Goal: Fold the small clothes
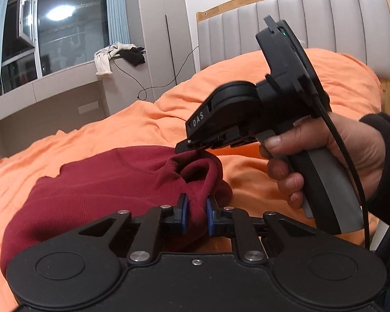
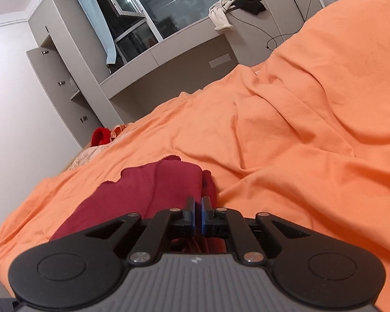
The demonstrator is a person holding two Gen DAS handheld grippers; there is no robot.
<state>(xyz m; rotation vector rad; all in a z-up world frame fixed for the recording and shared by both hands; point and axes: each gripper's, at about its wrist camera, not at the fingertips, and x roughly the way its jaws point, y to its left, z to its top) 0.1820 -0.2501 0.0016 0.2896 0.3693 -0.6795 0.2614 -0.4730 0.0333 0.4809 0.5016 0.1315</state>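
Left wrist: left hand-held gripper (image 1: 197, 212) and right hand-held gripper (image 1: 180, 148) pinch maroon garment (image 1: 111, 182).

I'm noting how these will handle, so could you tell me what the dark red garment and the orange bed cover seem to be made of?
The dark red garment looks like a soft matte knit, probably cotton jersey: fine ribbing and a stitched seam show. The orange bed cover looks like a thin, matte woven sheet, possibly cotton, lying in loose wrinkles.
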